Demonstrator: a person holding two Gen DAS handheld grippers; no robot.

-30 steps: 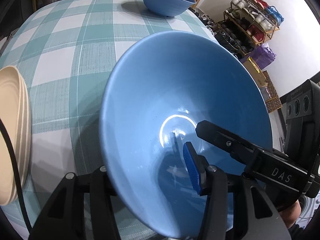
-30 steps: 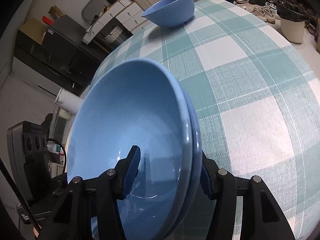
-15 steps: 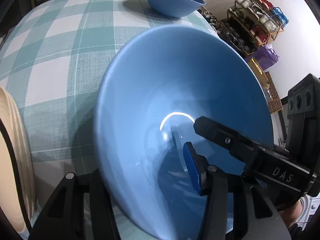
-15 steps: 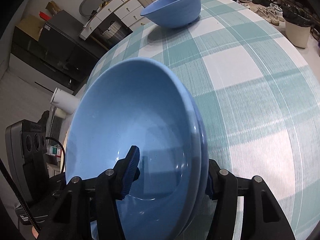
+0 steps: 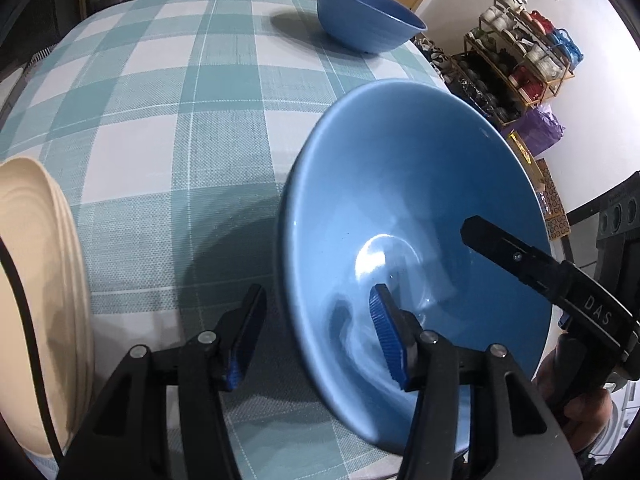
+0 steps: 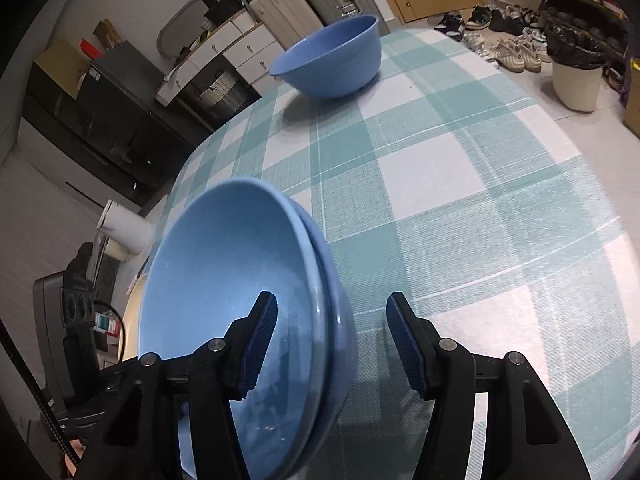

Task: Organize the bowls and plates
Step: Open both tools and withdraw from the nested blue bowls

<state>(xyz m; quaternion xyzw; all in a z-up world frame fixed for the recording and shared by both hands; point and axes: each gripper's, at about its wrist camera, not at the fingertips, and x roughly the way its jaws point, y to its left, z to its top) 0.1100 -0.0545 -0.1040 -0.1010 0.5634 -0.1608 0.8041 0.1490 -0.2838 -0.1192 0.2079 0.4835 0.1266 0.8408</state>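
Both grippers reach forward low over the checked tablecloth [image 5: 168, 128]. The left gripper [image 5: 316, 336] is spread wide across the rim of the nested blue bowls [image 5: 416, 216] — not pinching. The right gripper [image 6: 332, 344] is spread wide too. The pair is smooth and glossy, and sits near the table edge. Another blue bowl [image 6: 332, 60] stands well apart at the far side.
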